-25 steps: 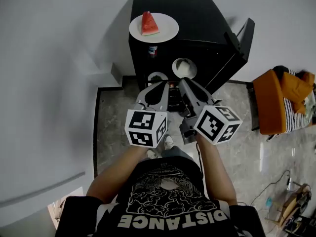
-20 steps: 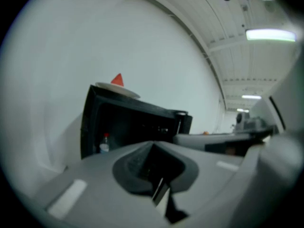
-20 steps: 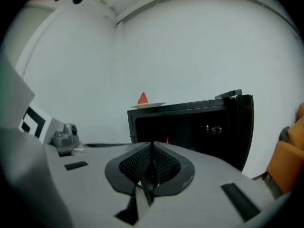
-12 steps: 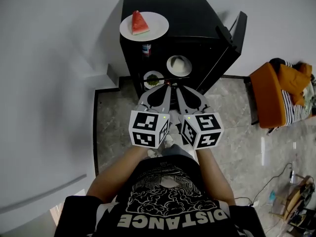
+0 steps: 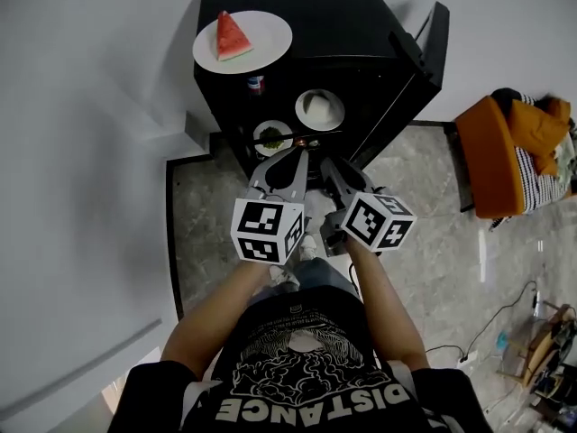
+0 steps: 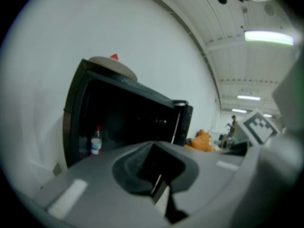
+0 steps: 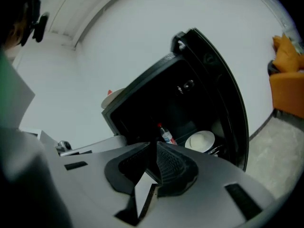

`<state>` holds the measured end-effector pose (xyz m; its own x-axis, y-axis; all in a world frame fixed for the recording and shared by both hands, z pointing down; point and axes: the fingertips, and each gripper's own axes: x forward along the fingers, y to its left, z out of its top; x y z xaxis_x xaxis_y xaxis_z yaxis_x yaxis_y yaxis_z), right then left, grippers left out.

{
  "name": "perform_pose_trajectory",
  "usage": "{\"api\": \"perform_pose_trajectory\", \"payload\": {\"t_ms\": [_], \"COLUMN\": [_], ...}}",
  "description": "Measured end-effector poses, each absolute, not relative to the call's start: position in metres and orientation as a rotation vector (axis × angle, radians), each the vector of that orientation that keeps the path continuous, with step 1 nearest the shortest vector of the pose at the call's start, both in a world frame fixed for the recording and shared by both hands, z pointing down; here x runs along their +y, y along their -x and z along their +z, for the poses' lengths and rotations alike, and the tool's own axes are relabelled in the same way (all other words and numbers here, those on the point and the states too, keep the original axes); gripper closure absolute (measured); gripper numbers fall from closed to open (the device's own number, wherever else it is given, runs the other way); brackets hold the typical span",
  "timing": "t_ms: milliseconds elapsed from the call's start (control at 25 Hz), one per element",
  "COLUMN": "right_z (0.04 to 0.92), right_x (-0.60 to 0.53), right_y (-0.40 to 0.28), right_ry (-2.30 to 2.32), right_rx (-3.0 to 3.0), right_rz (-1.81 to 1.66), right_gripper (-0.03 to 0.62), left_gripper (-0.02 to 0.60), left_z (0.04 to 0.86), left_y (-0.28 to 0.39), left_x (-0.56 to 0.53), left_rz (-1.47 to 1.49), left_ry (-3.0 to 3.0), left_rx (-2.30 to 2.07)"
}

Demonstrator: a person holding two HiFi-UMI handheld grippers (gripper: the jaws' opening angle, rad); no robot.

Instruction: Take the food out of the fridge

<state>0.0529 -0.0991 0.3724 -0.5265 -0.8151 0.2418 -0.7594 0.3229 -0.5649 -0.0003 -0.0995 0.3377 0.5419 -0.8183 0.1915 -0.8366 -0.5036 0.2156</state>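
Fridge (image 5: 352, 25) is open, door (image 5: 433, 34) swung right. Both grippers sit in front of it, empty: left gripper (image 5: 292, 154) has its jaws together, right gripper (image 5: 326, 164) has just been closing, jaws now touching, nothing between. Food inside: white dish (image 5: 319, 109) on the upper shelf, greens dish (image 5: 273, 137) below. Likely rigid, slick, breakable. Pinch the near rim, keep level.

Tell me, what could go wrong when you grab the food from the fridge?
The plate of watermelon sits at the front corner of the fridge top; a bump might slide it off. The bottle stands near the white dish; reaching in could tip it. The open door might get knocked by an arm.
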Motion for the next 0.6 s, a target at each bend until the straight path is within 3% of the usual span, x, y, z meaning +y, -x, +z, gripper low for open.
{"api": "perform_pose_trajectory", "payload": {"t_ms": [400,480,600], "right_z": [0.486,0.503,0.530], "right_x": [-0.178,-0.194,-0.214], "right_y": [-0.089,-0.092,-0.097], "right_ry": [1.410,1.371,1.377], "right_rx": [2.086,2.005,1.934], "right_rz": [-1.374,-1.397,-1.443], "right_gripper": [0.572,0.513,0.508], "left_gripper": [0.580,0.580,0.580], "left_z": [0.399,0.409,0.419], "left_y": [-0.023,-0.025,-0.024], "left_x": [-0.150,-0.158,-0.170], "left_rz": [0.151,0.179,0.197], "left_ry": [-2.448,-2.440,-2.419], "left_rx": [-1.322,-1.327,-1.339]}}
